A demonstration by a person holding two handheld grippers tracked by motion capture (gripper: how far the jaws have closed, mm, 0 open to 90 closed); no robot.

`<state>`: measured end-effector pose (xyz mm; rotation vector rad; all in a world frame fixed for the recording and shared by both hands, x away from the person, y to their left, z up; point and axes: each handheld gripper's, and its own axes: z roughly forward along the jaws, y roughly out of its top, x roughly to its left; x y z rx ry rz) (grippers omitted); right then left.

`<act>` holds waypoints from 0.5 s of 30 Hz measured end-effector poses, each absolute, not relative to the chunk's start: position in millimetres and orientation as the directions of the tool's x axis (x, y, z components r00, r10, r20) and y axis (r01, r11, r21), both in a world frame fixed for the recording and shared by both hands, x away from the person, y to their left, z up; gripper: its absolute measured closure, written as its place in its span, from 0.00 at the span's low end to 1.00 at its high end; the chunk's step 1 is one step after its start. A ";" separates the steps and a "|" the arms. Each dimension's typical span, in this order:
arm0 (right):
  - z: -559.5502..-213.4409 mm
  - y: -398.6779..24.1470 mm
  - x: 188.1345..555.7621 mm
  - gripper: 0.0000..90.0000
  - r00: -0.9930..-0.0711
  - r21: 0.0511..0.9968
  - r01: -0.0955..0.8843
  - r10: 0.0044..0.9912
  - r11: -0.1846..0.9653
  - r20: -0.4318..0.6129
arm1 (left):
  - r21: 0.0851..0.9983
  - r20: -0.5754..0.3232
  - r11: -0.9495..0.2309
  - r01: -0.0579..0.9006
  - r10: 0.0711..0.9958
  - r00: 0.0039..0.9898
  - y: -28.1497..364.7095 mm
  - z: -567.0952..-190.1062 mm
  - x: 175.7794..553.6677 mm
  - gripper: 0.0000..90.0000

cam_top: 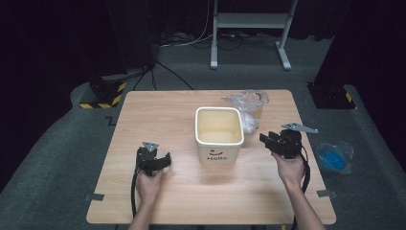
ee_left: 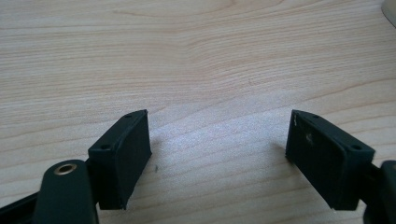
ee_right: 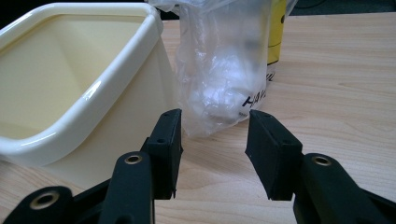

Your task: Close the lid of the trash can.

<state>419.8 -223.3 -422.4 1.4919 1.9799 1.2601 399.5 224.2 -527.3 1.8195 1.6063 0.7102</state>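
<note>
Left gripper (cam_top: 165, 159): black body topped by a small grey three-cornered plate, with a black cable trailing along the bare forearm. Its two jaws are flat black blocks with small holes in their top edges; a brass-ringed hole marks one arm. Right gripper (cam_top: 266, 139): black, carrying a longer grey three-cornered plate and a black cable. Its arms show brass-ringed holes. No sleeves cover either forearm.

Bin (cam_top: 219, 132) mid-table (cam_top: 158, 115), plastic bag (cam_top: 249, 108) behind its right side (touching it).
</note>
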 end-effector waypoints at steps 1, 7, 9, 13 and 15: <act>-423.2 -223.5 419.8 0.61 -0.380 0.814 0.578 0.899 0.048 0.217 | 0.739 0.003 -0.086 0.669 0.992 0.123 224.3 -527.3 399.6 0.24; -427.4 -224.7 419.6 0.61 -0.380 0.814 0.578 0.899 0.047 0.218 | 0.739 0.002 -0.085 0.669 0.992 0.124 224.2 -527.3 399.6 0.24; -428.9 -225.1 419.8 0.61 -0.381 0.813 0.581 0.898 0.046 0.221 | 0.738 0.002 -0.084 0.669 0.992 0.123 224.2 -527.3 399.5 0.24; -432.2 -224.9 419.3 0.61 -0.383 0.811 0.582 0.897 0.049 0.220 | 0.738 0.002 -0.084 0.669 0.992 0.123 224.2 -527.3 399.6 0.24; -434.3 -225.1 419.2 0.61 -0.384 0.812 0.582 0.897 0.050 0.220 | 0.738 0.002 -0.084 0.670 0.992 0.123 224.2 -527.3 399.5 0.24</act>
